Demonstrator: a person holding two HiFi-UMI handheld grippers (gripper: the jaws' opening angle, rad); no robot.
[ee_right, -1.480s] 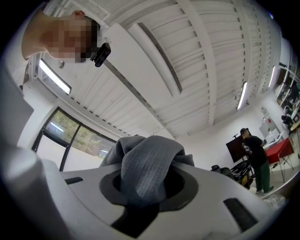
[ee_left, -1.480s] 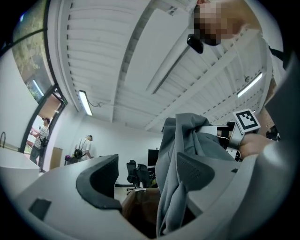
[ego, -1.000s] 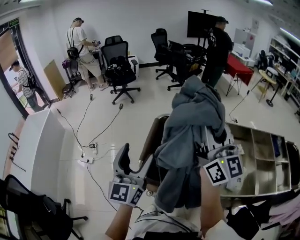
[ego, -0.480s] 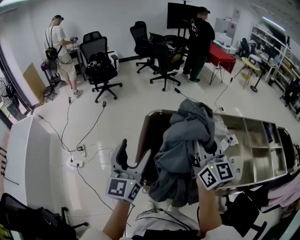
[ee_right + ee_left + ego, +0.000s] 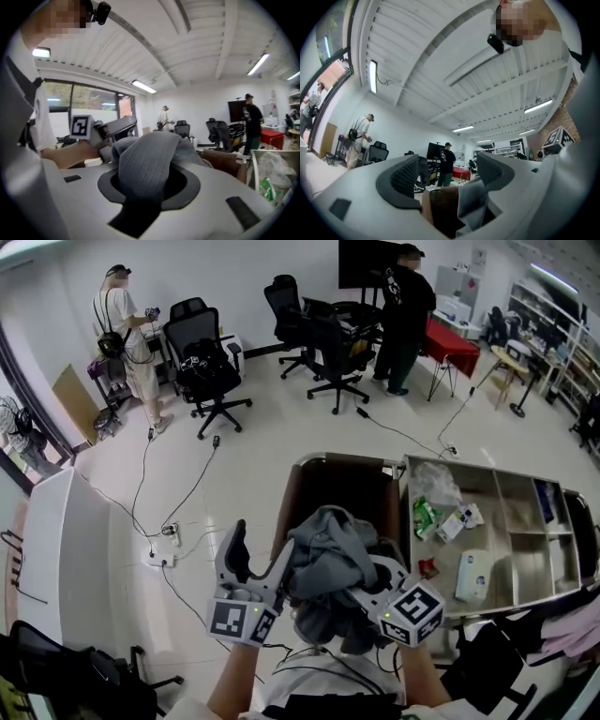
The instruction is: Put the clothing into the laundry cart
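A bundle of grey clothing (image 5: 328,563) lies over the near end of the brown laundry cart (image 5: 333,486). My right gripper (image 5: 364,579) is clamped on it, and the cloth hides its fingertips. In the right gripper view, a thick fold of the grey clothing (image 5: 150,157) is pinched in the right gripper (image 5: 150,187), whose jaws are starting to open. My left gripper (image 5: 251,563) is open and holds nothing, just left of the bundle. In the left gripper view, the cart (image 5: 440,206) and a grey flap show beyond the left gripper (image 5: 447,176).
A metal trolley with compartments (image 5: 525,512) holding small packets stands right of the cart. A white table (image 5: 66,540) is at the left. Cables and a power strip (image 5: 159,557) lie on the floor. Office chairs (image 5: 211,371) and standing people are at the far side.
My right gripper has brought the grey clothing down from high above the cart onto its near end. The left gripper has barely moved.
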